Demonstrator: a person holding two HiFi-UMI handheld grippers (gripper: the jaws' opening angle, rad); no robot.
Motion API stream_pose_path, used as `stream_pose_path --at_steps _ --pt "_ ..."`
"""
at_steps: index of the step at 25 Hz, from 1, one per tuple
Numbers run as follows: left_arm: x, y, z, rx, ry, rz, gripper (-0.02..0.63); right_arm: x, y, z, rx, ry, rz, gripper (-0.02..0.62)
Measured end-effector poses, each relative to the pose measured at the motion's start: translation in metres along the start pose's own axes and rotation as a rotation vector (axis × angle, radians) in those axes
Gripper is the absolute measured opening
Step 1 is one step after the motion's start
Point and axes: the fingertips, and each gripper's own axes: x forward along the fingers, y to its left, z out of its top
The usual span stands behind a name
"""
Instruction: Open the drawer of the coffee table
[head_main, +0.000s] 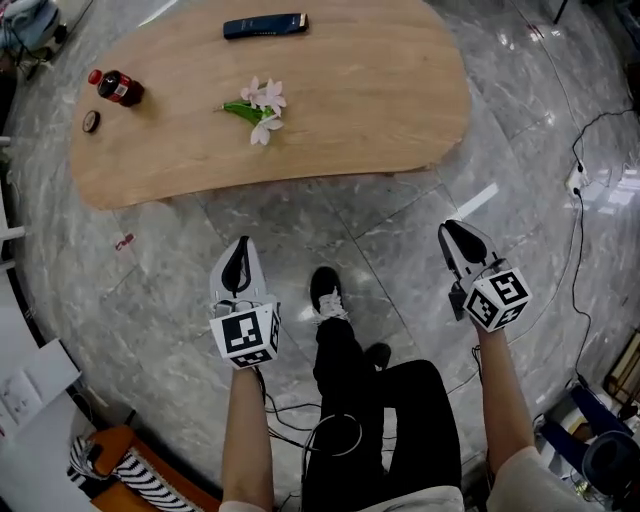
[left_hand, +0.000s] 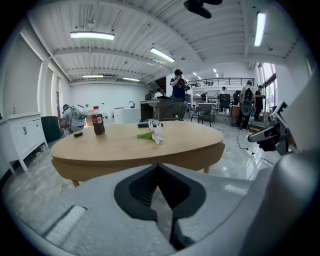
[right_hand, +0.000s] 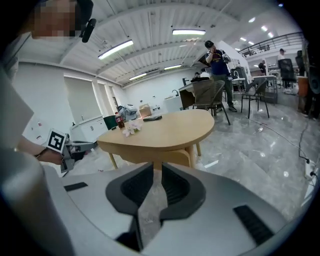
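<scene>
**Approach stance at the coffee table, with nothing gripped**

Forearms are shown nearest, with a black shoe (head_main: 326, 293) planted between them on the grey marble floor (head_main: 400, 230). The left gripper (head_main: 239, 250) is carried at 9 o'clock of the shoe. Its jaws are clenched tip to tip on nothing. The right gripper (head_main: 458, 240) is carried at 2 o'clock, its jaws parted by a narrow slot through which only floor is seen. Both are held low and aimed at the table's side, presumably because a drawer is reached under the top, not from above. The slight gap on the right is judged to be readiness for a handle.

The coffee table (head_main: 330, 110) lies well apart at 12 o'clock. The drawer is not seen from overhead. A flat panel (right_hand: 172, 159) under the rim in the right gripper view may be its front, though this cannot be confirmed. On the top lie white flowers (head_main: 258, 108), a bottle (head_main: 118, 87) at 10 o'clock and a dark box (head_main: 265, 25) farthest away.
</scene>
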Motion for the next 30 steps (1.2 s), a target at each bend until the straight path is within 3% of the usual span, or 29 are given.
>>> stream_pose_path --at_steps 5,10,15,18,23,30 --pt "0.039 0.008 -0.043 0.014 -0.053 0.044 0.009 0.034 -0.03 -0.033 -0.064 -0.072 -0.002 0.06" --pt "0.071 0.022 -0.061 0.02 -0.135 0.083 0.009 0.068 -0.053 -0.047 -0.123 -0.166 -0.006 0.06" --pt "0.093 0.039 -0.097 0.0 -0.139 0.149 0.011 0.084 -0.068 -0.056 -0.178 -0.257 -0.014 0.092" --pt "0.097 0.04 -0.102 -0.005 -0.182 0.112 0.011 0.089 -0.074 -0.06 -0.197 -0.302 -0.015 0.105" --pt "0.104 0.044 -0.086 -0.025 -0.255 0.041 0.02 0.087 -0.087 -0.054 -0.135 -0.418 0.002 0.179" --pt "0.117 0.046 -0.069 0.045 -0.258 -0.045 0.207 0.104 -0.073 -0.053 -0.191 -0.408 0.096 0.267"
